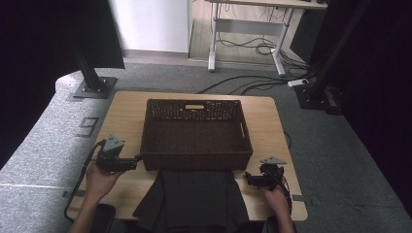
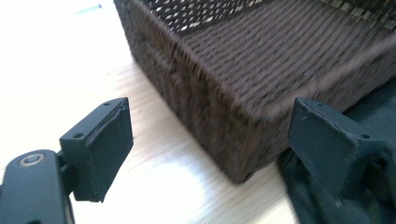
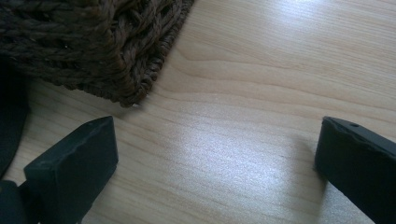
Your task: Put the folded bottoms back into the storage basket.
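A dark cloth point(image 1: 194, 199) lies flat on the table point(image 1: 126, 111), right in front of the basket point(image 1: 197, 133). Its far edge touches the basket's near wall, and its near end hangs off the table edge toward me.

My left gripper point(image 1: 127, 163) is by the basket's near left corner, jaws wide apart, holding nothing. My right gripper point(image 1: 250, 178) is by the basket's near right corner, also wide open and empty.

I think the cloth is soft, light and floppy. It will sag and fold if I lift it. I would pinch its two far corners, just beside the basket. The basket looks stiff and bumpy.
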Demonstrator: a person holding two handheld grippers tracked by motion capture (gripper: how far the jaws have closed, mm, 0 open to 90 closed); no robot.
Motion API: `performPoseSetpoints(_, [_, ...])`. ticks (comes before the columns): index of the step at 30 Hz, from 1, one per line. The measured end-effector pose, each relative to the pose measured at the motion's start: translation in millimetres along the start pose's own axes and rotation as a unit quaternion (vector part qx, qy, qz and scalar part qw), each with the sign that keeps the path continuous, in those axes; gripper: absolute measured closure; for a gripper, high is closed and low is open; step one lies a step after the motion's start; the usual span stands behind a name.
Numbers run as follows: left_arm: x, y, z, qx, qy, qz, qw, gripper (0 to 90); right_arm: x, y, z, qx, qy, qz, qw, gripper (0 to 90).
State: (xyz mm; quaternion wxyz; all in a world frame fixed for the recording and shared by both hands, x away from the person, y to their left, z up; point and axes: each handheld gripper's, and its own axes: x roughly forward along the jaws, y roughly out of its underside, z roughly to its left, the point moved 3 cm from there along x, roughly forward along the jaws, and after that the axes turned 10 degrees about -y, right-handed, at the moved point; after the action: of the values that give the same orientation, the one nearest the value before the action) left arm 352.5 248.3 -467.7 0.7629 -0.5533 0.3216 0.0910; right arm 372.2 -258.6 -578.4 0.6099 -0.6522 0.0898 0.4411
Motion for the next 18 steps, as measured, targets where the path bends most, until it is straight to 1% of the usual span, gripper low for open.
performPoseSetpoints(3, [7.6,15.5,-0.4,0.002,-0.008,0.015,0.9999,5.2,-0.3,0.4,0.2,-0.001,-0.001,0.000,1.0000,0.0])
performPoseSetpoints(4, [10.2,20.8,-0.2,0.004,-0.007,0.024,0.9997,1.7,-0.4,0.5,0.2,-0.002,-0.001,0.000,1.0000,0.0])
performPoseSetpoints(6, [14.6,30.1,-0.9,0.006,-0.009,0.040,0.9991,0.6,-0.4,0.4,0.2,-0.002,-0.001,0.000,1.0000,0.0])
performPoseSetpoints(7, [16.2,34.7,-2.3,0.001,-0.001,0.046,0.9989,0.2,-0.4,0.4,0.2,-0.002,-0.001,0.000,1.0000,0.0])
performPoseSetpoints(9, [17.6,39.3,-5.7,-0.003,0.011,0.055,0.9985,0.7,-0.4,0.4,0.2,-0.002,-0.001,0.000,1.0000,0.0])
performPoseSetpoints(11, [19.4,42.4,-11.1,-0.006,0.027,0.062,0.9977,0.8,-0.6,0.6,0.1,-0.003,-0.002,0.001,1.0000,0.0])
performPoseSetpoints(15, [23.4,46.2,-24.0,-0.008,0.055,0.067,0.9962,1.4,-2.3,0.9,1.0,-0.004,-0.007,0.008,0.9999,0.0])
performPoseSetpoints(18, [27.8,49.0,-34.7,-0.009,0.075,0.069,0.9947,1.8,-4.4,0.8,4.3,-0.003,-0.018,0.019,0.9996,0.0])
